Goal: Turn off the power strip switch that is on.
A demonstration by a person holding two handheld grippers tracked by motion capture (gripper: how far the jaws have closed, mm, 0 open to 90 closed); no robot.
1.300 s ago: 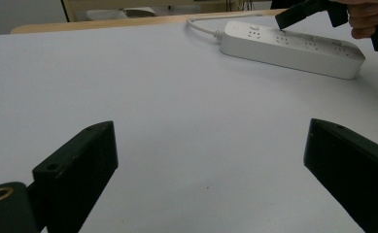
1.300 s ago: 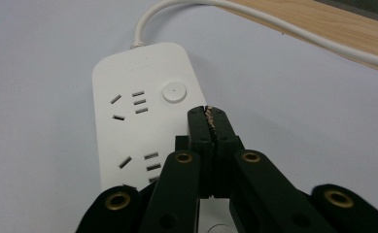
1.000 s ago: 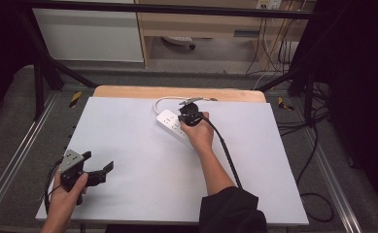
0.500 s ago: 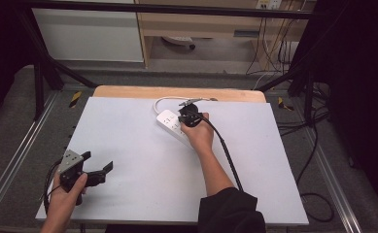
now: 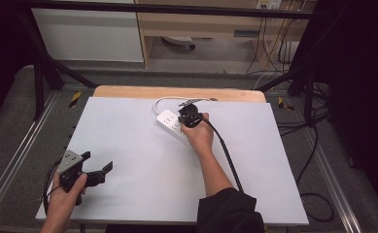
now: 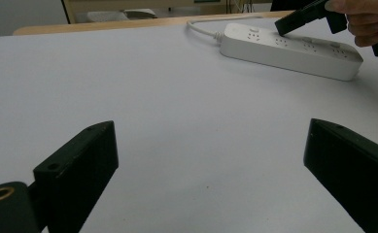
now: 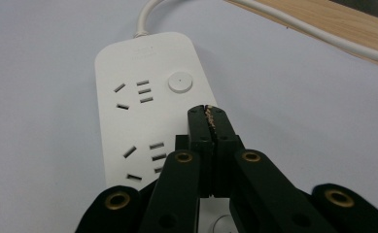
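Observation:
A white power strip [image 5: 168, 123] lies on the white table top [image 5: 128, 145], toward its far middle, and its cable [image 5: 167, 100] curls off behind it. My right gripper [image 5: 186, 110] sits over the strip, shut with nothing between its jaws. In the right gripper view its closed tips [image 7: 209, 115] hover just short of the round button [image 7: 180, 82] on the strip [image 7: 128, 73]. My left gripper [image 5: 98, 161] is held near the front left corner, open and empty. The left gripper view shows its jaws wide apart [image 6: 211, 160], with the strip [image 6: 293, 48] and the right gripper [image 6: 300, 19] far ahead.
A wooden strip [image 5: 177, 92] borders the far edge of the table. Metal rails [image 5: 16, 155] run along both sides. A black cable [image 5: 228, 158] trails from the right gripper along the forearm. Cabinets and loose cables stand beyond the table.

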